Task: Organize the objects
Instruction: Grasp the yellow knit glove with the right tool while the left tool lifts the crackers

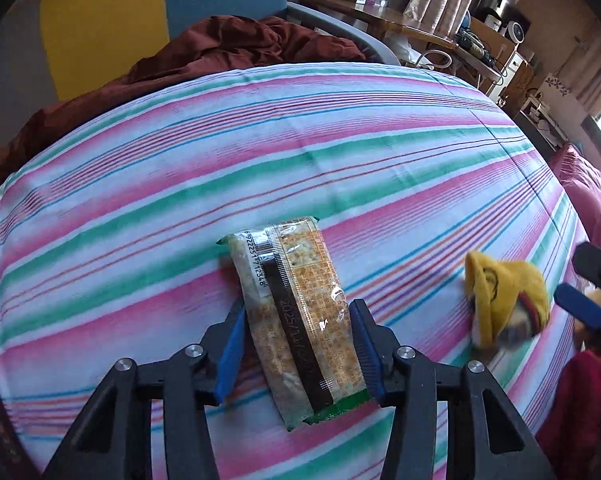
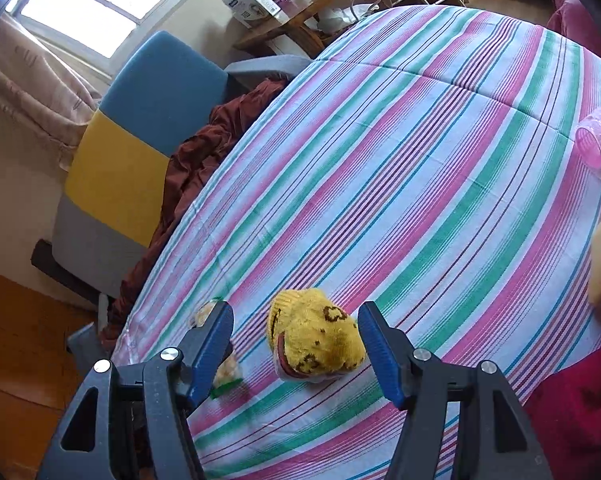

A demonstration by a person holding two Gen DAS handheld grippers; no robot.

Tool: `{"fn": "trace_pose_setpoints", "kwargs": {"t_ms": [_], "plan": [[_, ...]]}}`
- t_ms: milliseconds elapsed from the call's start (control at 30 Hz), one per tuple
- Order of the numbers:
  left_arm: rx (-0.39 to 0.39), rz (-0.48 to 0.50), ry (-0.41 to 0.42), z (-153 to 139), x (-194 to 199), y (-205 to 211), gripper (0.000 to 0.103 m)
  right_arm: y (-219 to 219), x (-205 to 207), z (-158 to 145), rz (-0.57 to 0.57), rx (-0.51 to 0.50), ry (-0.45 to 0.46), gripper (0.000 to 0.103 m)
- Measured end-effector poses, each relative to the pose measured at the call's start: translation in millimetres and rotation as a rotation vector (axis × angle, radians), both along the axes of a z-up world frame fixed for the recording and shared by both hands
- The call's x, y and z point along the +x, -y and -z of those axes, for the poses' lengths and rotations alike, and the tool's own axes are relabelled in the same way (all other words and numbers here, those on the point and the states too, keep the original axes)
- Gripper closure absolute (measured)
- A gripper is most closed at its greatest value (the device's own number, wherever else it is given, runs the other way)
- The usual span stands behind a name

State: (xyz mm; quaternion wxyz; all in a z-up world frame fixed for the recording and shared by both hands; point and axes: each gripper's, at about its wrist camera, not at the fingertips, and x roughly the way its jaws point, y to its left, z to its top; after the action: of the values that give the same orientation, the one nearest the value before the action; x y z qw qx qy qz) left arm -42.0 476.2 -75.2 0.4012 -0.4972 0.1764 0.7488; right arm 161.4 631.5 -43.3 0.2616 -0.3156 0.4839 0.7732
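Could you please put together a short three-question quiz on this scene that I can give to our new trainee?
1. True or false: the left gripper has its blue fingers on either side of the clear-wrapped cracker packet.
2. Which item lies between the open fingers of the right gripper? A) pink plastic hair roller B) balled-up yellow knitted sock C) dark red blanket
3. Fill in: all the items lie on a ____ bedsheet.

Key: 1 true; 2 B; 3 striped.
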Motion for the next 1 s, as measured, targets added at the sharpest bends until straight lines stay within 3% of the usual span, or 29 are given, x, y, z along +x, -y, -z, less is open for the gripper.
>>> {"fn": "trace_pose_setpoints", "kwargs": {"t_ms": [300,500,933,1000], "plan": [[0.063,-0.053,-0.010,-2.7,40.8,114.1,0.052,21.1,-38.3,14.6,-0.152,0.118,0.259,0.033],[0.116,-0.055,-0.046,-0.1,55.7,133.6,0.052,29.3,-52.5,26.4,-0.194,0.178,0.393,0.033],[0.174,-0.034,-0.109,4.9,63.4,140.0,0.051,30.1,-61.5,33.6,-0.208,0.240,0.452,0.033],[0.167,-0.021,-0.143,6.2,68.2,138.2,0.051,32.1,-63.5,36.1,-0.228,0.240,0.450,0.052]]}}
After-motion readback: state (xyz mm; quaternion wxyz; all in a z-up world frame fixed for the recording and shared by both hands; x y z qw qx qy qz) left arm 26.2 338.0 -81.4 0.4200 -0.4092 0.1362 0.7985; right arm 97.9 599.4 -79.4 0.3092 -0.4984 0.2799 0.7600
